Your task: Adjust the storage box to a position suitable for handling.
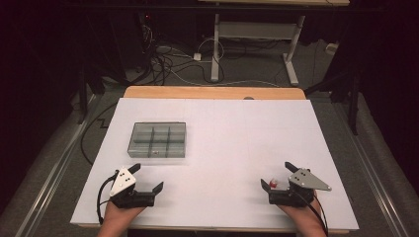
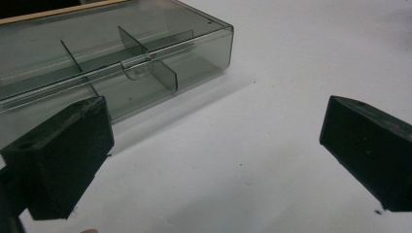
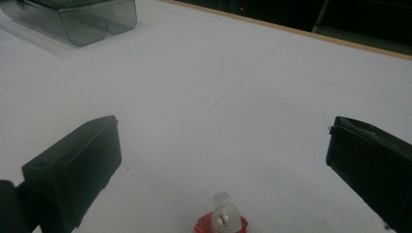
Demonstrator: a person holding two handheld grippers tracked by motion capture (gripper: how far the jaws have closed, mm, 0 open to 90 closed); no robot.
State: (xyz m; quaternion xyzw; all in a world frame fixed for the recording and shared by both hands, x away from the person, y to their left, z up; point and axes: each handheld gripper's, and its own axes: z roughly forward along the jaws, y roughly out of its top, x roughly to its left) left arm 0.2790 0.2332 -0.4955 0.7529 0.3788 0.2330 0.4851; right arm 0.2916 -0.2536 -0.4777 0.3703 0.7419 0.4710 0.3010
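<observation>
I have both claws resting low at my near edge of the white table top [image 1: 222, 143], well apart from each other. My right claw [image 1: 279, 177] stands wide open with nothing held. The thing it is set up for, a small red-and-clear plastic piece [image 3: 221, 221], sits between its two black jaws, close in toward the claw's throat and slightly nearer the left jaw as the right gripper view shows it. In the high view the same piece [image 1: 274, 183] lies just inside the spread jaws, not touching either one as far as I can tell. It looks stubby, with its clear part standing up from the red base, so I judge there is no long axis to line up with; the jaws already straddle it and closing should take it.

My left claw [image 1: 149, 177] is also spread wide and empty. Ahead of it and off toward its left jaw lies the smoky grey transparent compartment box [image 2: 116, 58], lid shut, its long side running across the claw's line of sight. The box [image 1: 157, 139] is near the left claw and well away from the right one.
</observation>
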